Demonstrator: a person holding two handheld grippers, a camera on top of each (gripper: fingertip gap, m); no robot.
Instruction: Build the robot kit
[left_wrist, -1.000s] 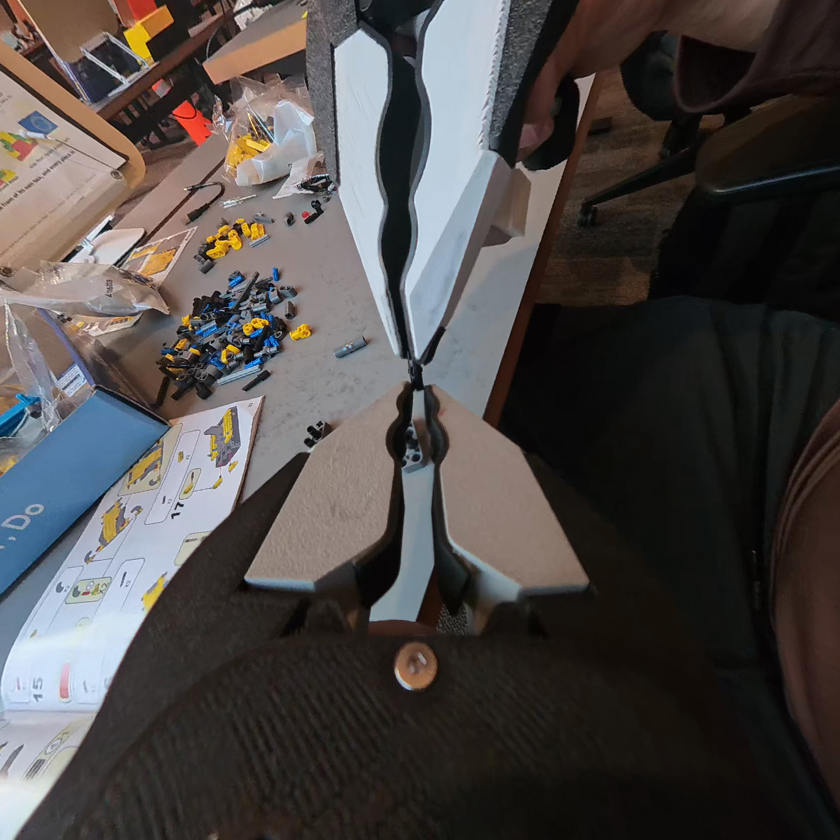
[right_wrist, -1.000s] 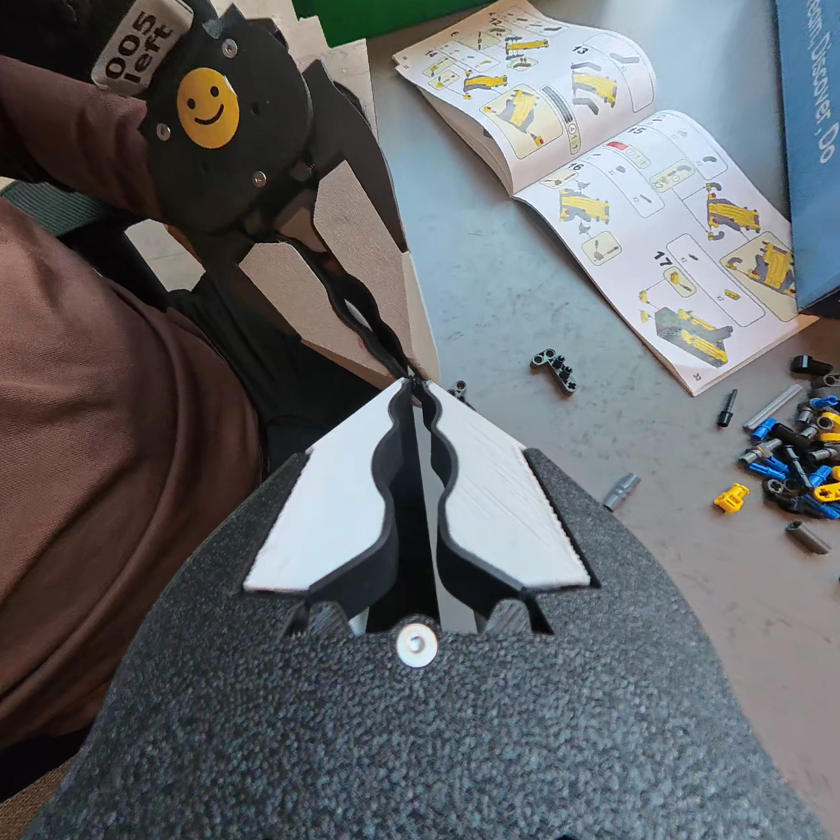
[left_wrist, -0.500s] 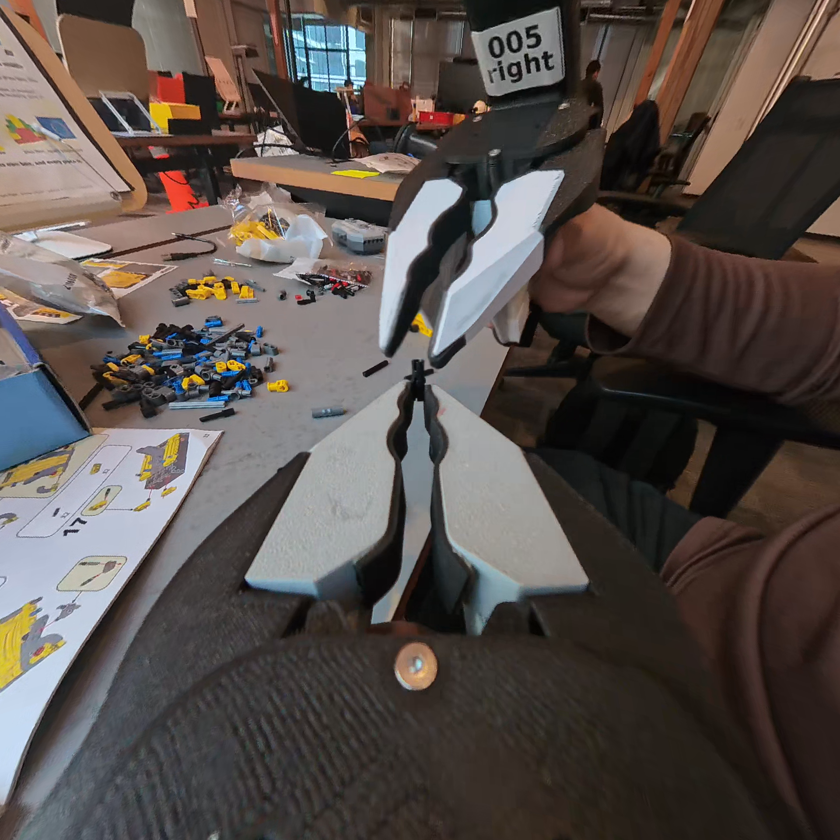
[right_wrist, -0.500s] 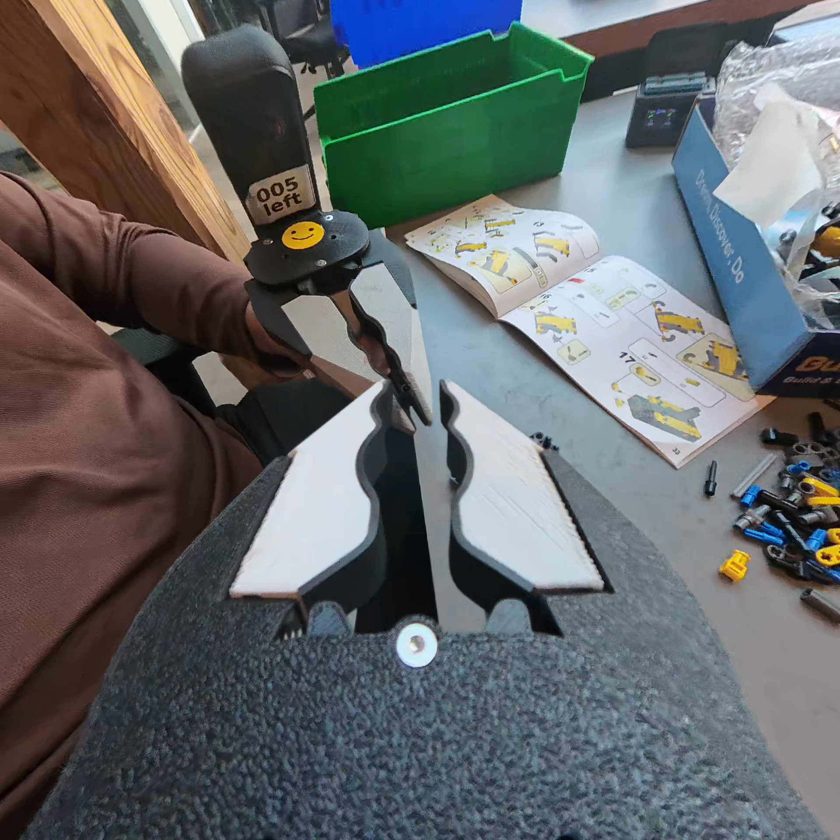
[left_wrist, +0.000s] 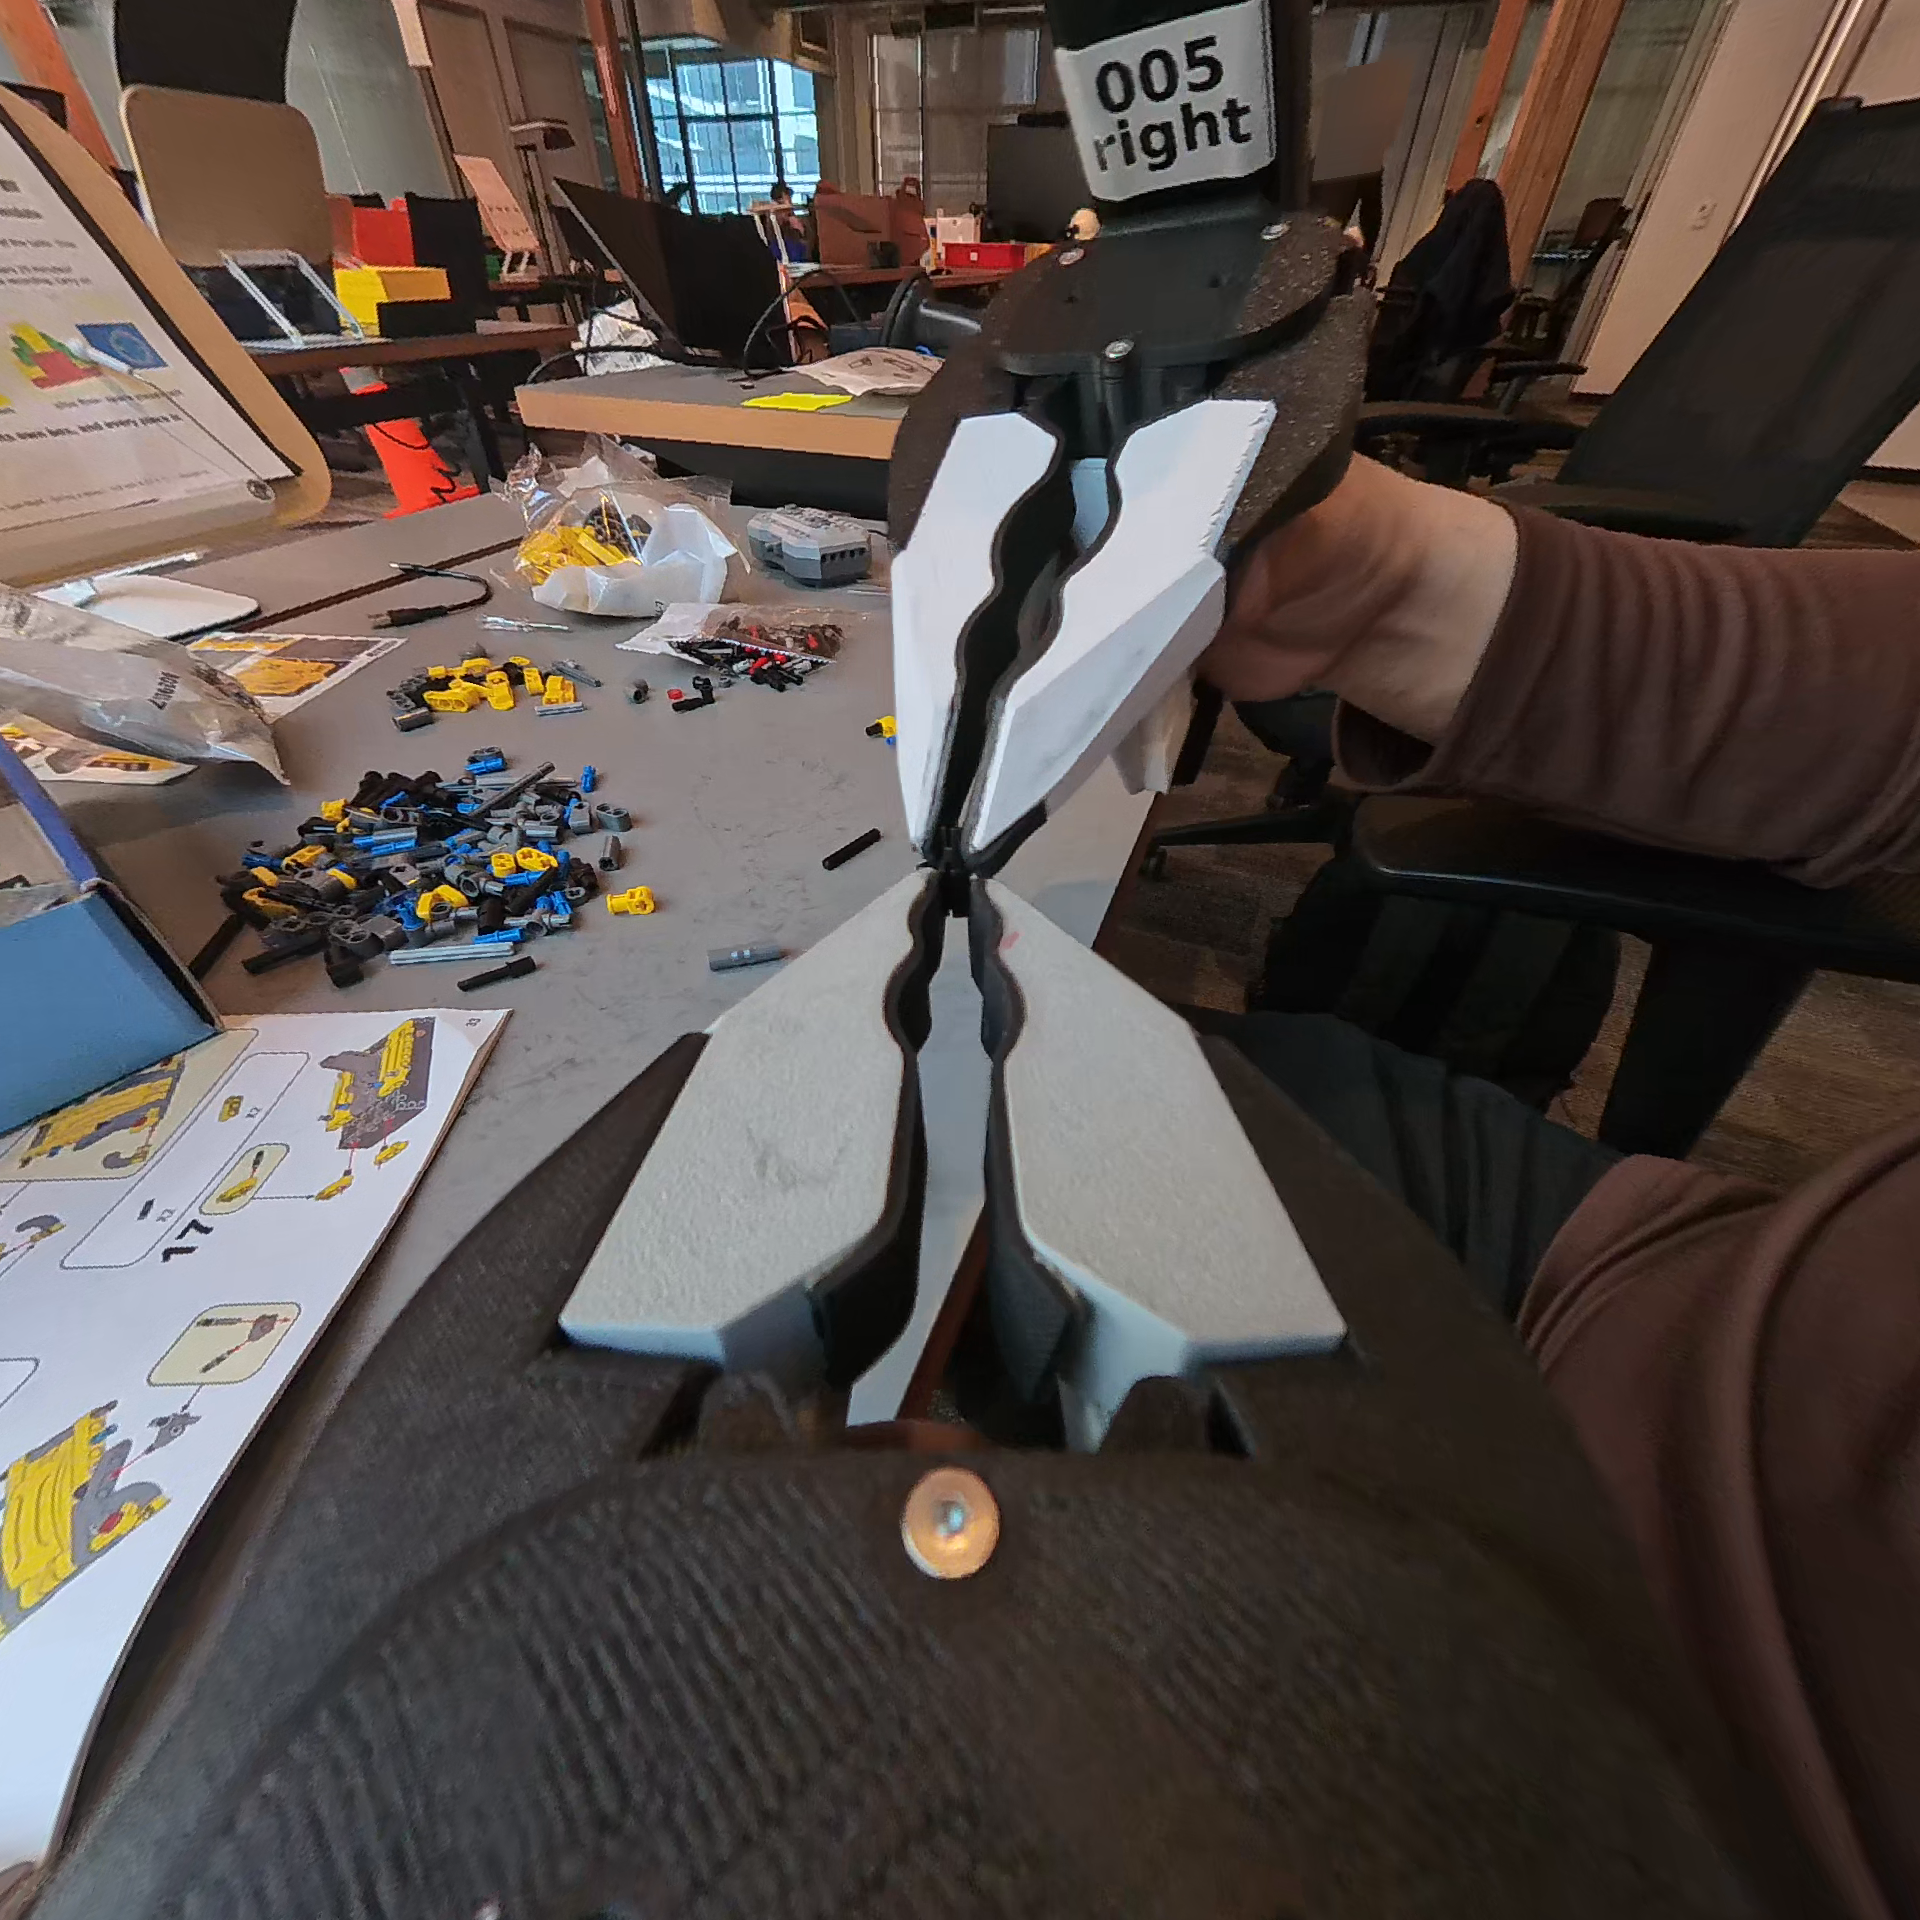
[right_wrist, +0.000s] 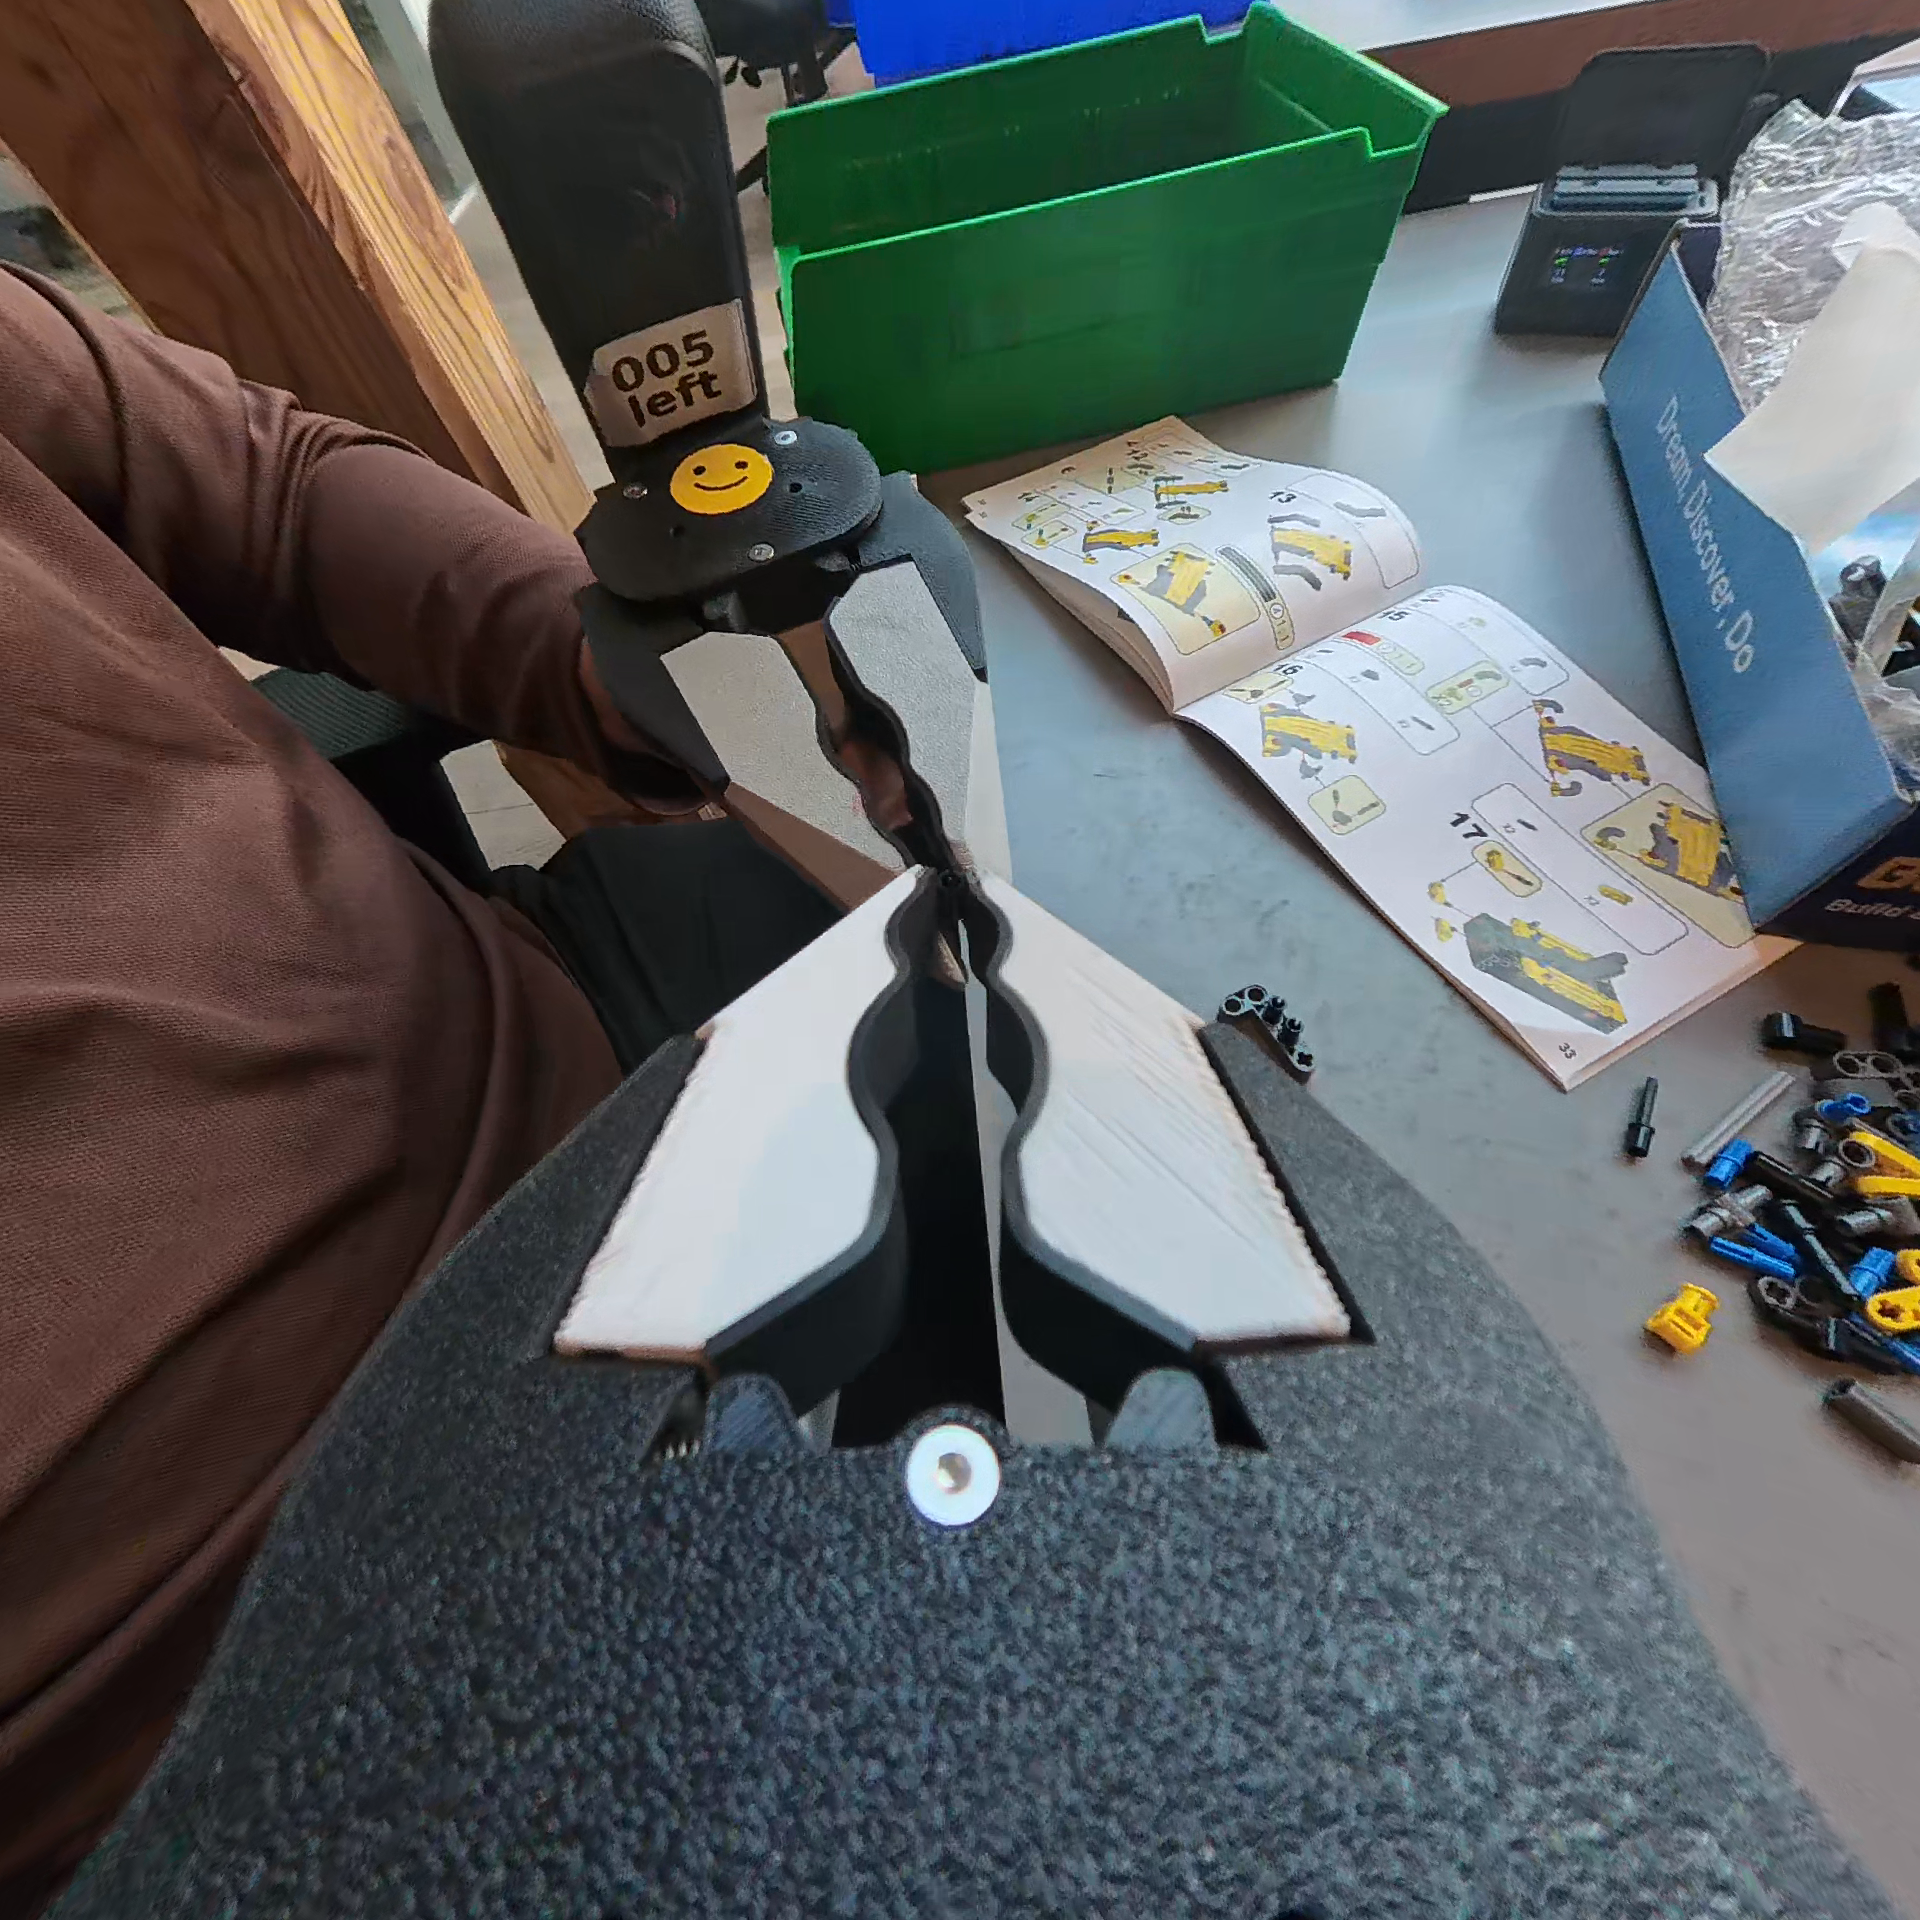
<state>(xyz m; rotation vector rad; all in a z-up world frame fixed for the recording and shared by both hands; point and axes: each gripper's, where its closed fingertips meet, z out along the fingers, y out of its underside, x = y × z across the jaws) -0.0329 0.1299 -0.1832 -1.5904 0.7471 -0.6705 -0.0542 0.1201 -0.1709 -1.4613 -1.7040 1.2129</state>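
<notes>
My left gripper (left_wrist: 951, 891) is shut on a small black building piece (left_wrist: 948, 864) at its tips. My right gripper (right_wrist: 951, 883) meets it tip to tip and is shut on the same piece (right_wrist: 952, 881). Both are held in the air above the near edge of the grey table (left_wrist: 727, 831). In the left wrist view the right gripper (left_wrist: 948, 840) comes down from above, with a hand and brown sleeve behind it. In the right wrist view the left gripper (right_wrist: 933, 847) comes from the upper left. Most of the piece is hidden by the fingertips.
A pile of small black, blue and yellow parts (left_wrist: 416, 862) lies on the table. An open instruction booklet (right_wrist: 1403, 727), a blue box (right_wrist: 1745, 623) and a green bin (right_wrist: 1091, 239) stand around it. A black angled part (right_wrist: 1268, 1023) and a grey pin (left_wrist: 746, 954) lie loose. A chair (left_wrist: 1558, 883) is right. The grippers are tip to tip, or close to it.
A second ago both grippers were shut tip to tip, pointing down. Half a second ago the right one had opened and drawn back. It has now shut again on the piece.
</notes>
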